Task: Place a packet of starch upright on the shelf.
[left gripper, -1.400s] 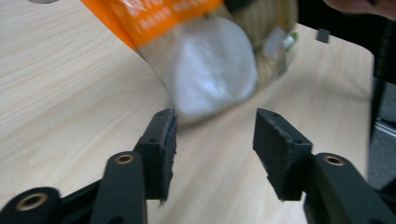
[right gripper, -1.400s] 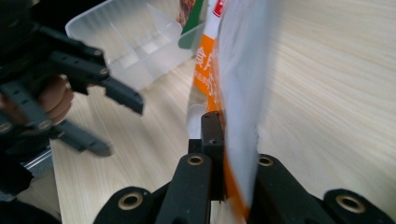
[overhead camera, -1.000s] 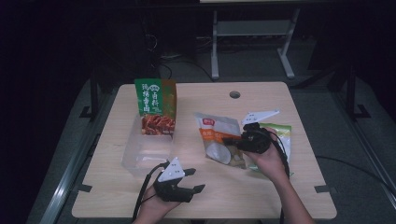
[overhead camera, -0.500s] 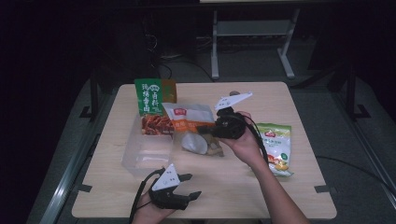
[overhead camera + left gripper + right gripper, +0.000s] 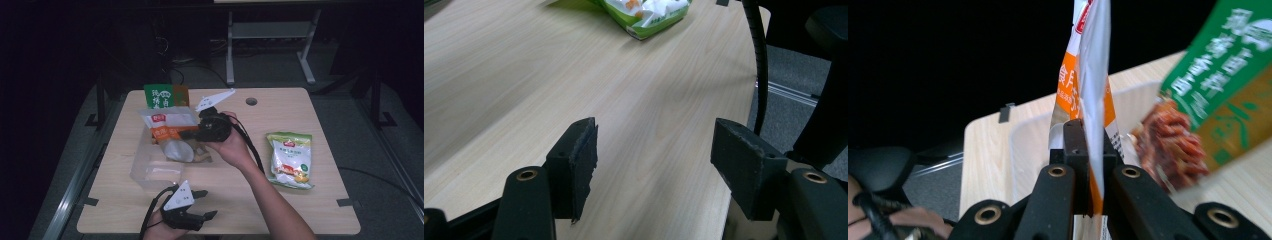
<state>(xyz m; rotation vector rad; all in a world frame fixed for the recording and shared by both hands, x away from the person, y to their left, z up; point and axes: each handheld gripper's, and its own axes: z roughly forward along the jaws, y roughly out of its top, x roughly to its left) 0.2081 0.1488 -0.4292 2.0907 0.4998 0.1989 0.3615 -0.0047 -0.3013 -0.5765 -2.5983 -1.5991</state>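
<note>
The right gripper (image 5: pixel 1087 165) has its jaws pinched together on the edge of the orange-and-white snack bag (image 5: pixel 170 134), which hangs from it just above the clear plastic bin (image 5: pixel 152 170). With only a thin edge in the grip, the slick film could slide out, or the bag could catch the near wall and tip outside. Just behind the bag a green packet (image 5: pixel 162 97) stands at the bin's far end; whether it is inside is unclear. The left gripper (image 5: pixel 197 204) rests nearer the person, jaws apart, holding nothing. Well off to the claw's other side lies a green snack bag (image 5: pixel 290 159).
</note>
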